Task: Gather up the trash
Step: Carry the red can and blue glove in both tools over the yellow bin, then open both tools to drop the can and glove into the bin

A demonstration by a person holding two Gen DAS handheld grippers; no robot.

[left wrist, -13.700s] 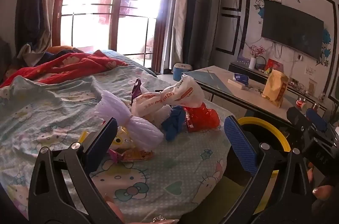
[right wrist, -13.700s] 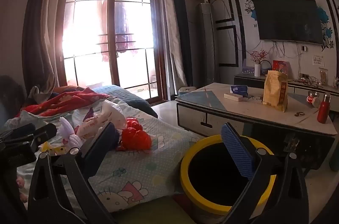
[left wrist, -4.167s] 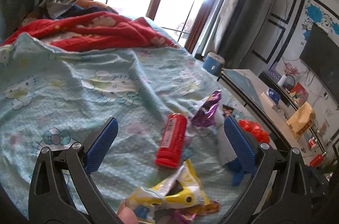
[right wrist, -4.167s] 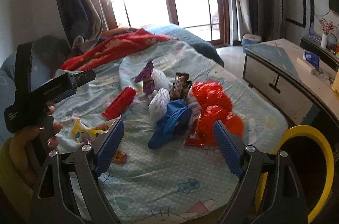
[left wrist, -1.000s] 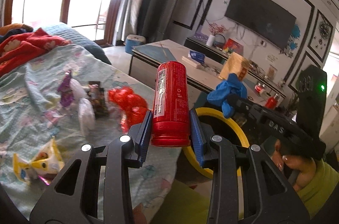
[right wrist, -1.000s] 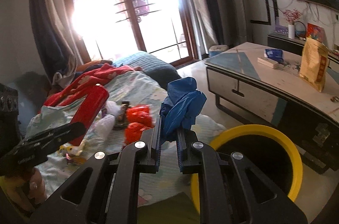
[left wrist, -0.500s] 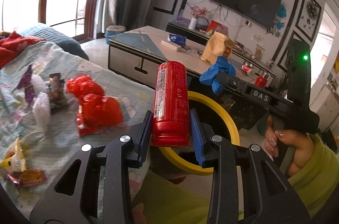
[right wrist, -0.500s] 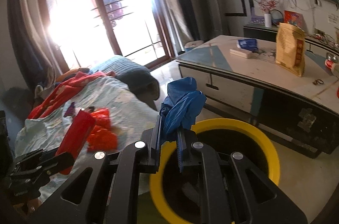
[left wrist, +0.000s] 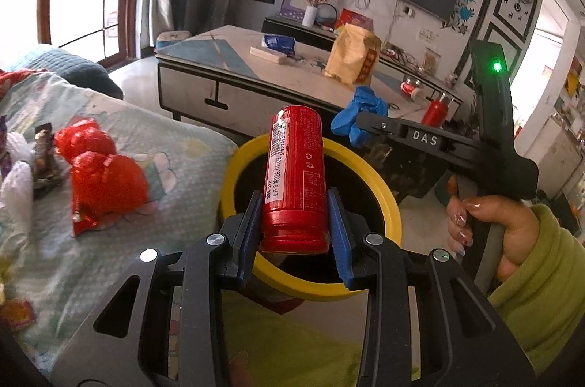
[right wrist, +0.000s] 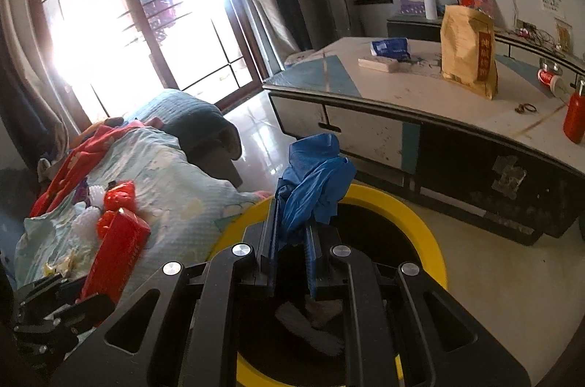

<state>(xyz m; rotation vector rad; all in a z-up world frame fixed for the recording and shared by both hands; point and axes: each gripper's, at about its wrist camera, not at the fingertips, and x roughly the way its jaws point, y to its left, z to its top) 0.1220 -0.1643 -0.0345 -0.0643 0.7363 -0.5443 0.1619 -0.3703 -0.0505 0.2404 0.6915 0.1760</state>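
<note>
Fingers point(left wrist: 252, 222) of the left gripper point(left wrist: 294, 233) are closed on a red can point(left wrist: 295, 182), pinching its lower end from both sides so it stands upright between the blue pads. Behind and below the can sits a black trash bin with a yellow rim point(left wrist: 380, 189), so the can hangs over the bin's near edge. Right of it, the right gripper point(left wrist: 360, 123) reaches in from the right, held in a hand point(left wrist: 486, 226) with a green sleeve, and carries a blue plastic bag point(left wrist: 360, 114) above the bin's far rim.

From the right wrist view, the right gripper's fingers point(right wrist: 270, 240) are nearly together, clamping the crumpled blue plastic bag, which sticks up above the pads. Directly beneath lies the dark opening of the bin, with some grey scraps inside; its yellow rim curves round on the right.

Left of the bin is a bed point(left wrist: 190, 182) with a pale cartoon-print sheet. On it lie red plastic bags point(left wrist: 106, 182), a white crumpled bag point(left wrist: 14, 189) and a dark snack wrapper point(left wrist: 45, 156) at the left edge. Far beyond the bin stands a low desk point(left wrist: 226, 57) carrying a yellow paper bag point(left wrist: 351, 59), a blue packet point(left wrist: 279, 41) and a red bottle point(left wrist: 437, 111).
</note>
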